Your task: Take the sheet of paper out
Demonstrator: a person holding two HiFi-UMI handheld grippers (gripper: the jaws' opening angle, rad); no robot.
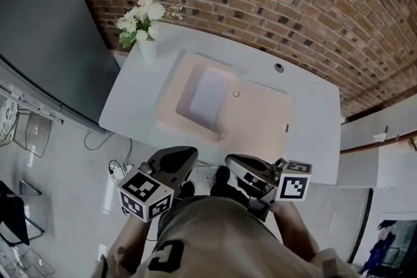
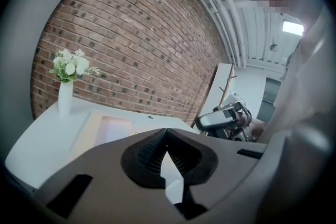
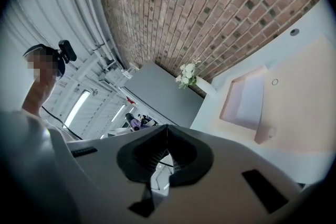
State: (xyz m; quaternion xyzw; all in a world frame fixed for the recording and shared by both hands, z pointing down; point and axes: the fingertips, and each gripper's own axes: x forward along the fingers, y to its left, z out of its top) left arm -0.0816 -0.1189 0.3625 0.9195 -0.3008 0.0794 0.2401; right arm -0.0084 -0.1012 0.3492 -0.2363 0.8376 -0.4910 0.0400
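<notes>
Well beyond pressed-together left tool (image 2: 167, 131) and right tool (image 3: 167, 128), paper sheet (image 1: 210, 95) in box (image 1: 171, 98)

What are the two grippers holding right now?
Nothing. The left gripper and right gripper both have shut, empty jaws; the sheet of paper lies in the open box on the table.
</notes>
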